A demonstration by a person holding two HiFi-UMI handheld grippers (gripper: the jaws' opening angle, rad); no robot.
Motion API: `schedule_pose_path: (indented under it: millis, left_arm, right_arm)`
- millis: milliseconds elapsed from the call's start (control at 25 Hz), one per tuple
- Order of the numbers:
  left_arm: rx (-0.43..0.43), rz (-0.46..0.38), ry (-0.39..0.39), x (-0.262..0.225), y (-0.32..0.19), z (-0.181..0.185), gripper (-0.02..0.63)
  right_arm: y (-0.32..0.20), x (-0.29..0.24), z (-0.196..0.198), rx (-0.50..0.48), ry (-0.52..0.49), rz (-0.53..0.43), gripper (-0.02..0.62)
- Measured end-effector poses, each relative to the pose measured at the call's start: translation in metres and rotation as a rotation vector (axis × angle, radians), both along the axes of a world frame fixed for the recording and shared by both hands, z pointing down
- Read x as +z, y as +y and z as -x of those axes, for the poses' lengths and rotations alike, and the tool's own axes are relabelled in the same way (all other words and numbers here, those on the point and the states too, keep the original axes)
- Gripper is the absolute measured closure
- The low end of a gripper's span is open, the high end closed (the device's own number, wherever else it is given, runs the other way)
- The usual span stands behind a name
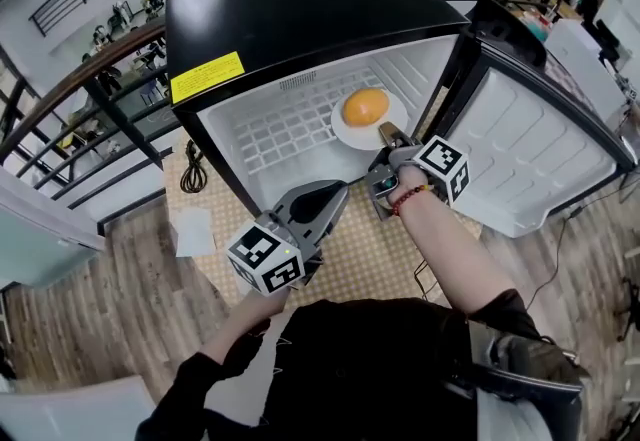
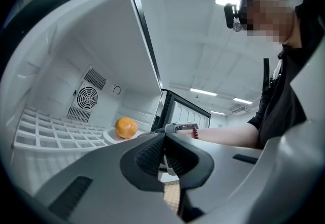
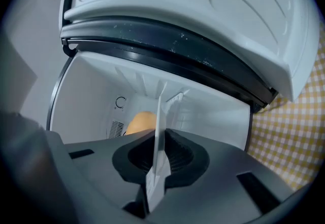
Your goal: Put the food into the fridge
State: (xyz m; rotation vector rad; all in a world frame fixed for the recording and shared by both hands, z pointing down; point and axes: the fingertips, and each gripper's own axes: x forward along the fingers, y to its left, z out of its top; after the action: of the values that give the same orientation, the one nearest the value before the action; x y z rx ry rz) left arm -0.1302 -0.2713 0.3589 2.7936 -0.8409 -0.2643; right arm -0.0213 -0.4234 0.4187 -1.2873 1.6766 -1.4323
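- My left tongs (image 2: 163,142) are nearest: jaws pressed together on nothing, waiting outside the fridge (image 1: 300,19) above the checked cloth (image 1: 370,249).
- My right tongs (image 3: 160,154) are clamped nearly closed on the rim of the white plate (image 1: 341,129), which shows edge-on between the pads.
- I'd keep that plate level and slide it deeper without a jerk; the grip is on a thin edge and the load can roll.
- The plate holds one orange (image 1: 365,106), sitting near its middle.
- The plate looks to be resting on the wire shelf (image 1: 270,144), just inside the opening; I'd let go only once it sits flat.
- Otherwise the fridge is empty: bare shelf, fan grille at the back.
- The door (image 1: 540,149) stands wide open, its inner liner holding nothing.
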Motion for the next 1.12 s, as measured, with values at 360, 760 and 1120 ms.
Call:
schedule_pose_path:
  millis: [360, 760, 1120]
  left_arm:
    - [-0.007, 0.004, 0.011, 0.003, -0.002, 0.005, 0.594]
    - [-0.010, 0.013, 0.011, 0.007, 0.001, 0.005, 0.594]
    - [-0.033, 0.016, 0.023, 0.007, 0.002, 0.012, 0.594]
  right_arm:
    - [-0.016, 0.001, -0.004, -0.002, 0.085, 0.005, 0.563]
    - [-0.022, 0.001, -0.002, -0.049, 0.231, -0.004, 0.557]
    - [-0.027, -0.004, 0.000, -0.093, 0.395, -0.044, 0.545]
